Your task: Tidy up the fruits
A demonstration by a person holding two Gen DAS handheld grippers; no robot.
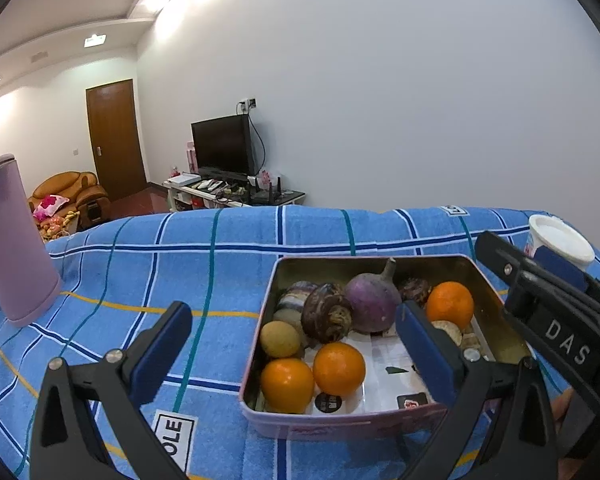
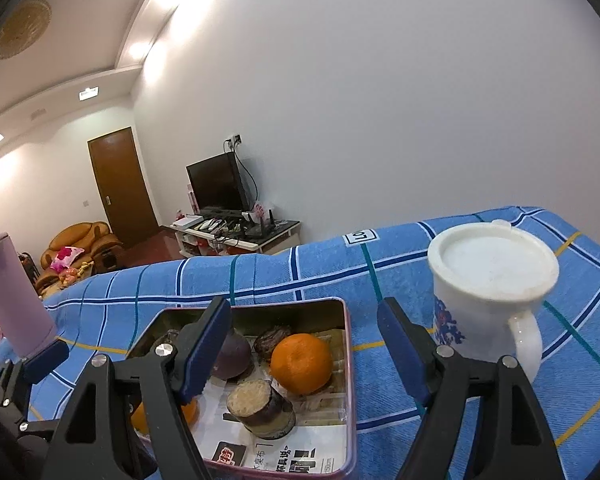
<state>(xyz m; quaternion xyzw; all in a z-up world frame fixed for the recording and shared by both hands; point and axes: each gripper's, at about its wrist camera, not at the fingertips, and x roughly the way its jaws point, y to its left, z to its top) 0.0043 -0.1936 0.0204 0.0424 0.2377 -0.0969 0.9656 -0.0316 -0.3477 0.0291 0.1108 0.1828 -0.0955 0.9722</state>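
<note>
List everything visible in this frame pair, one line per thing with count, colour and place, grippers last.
tin: one, pinkish outside and metal inside, on the towel, open.
oranges: three, orange, in the tin; two near the front left corner, one toward the back right.
turnip: one, purple, back middle of the tin.
other produce: several brown and tan pieces in the tin; kinds unclear.
towel: one, blue plaid, covering the surface.
mug: one, white with blue pattern, lidded, right of the tin.
bottle: one, lilac, left of the tin.
television: one, black, by the far wall.
left gripper: black, blue pads, open, empty.
right gripper: same, open, empty.
</note>
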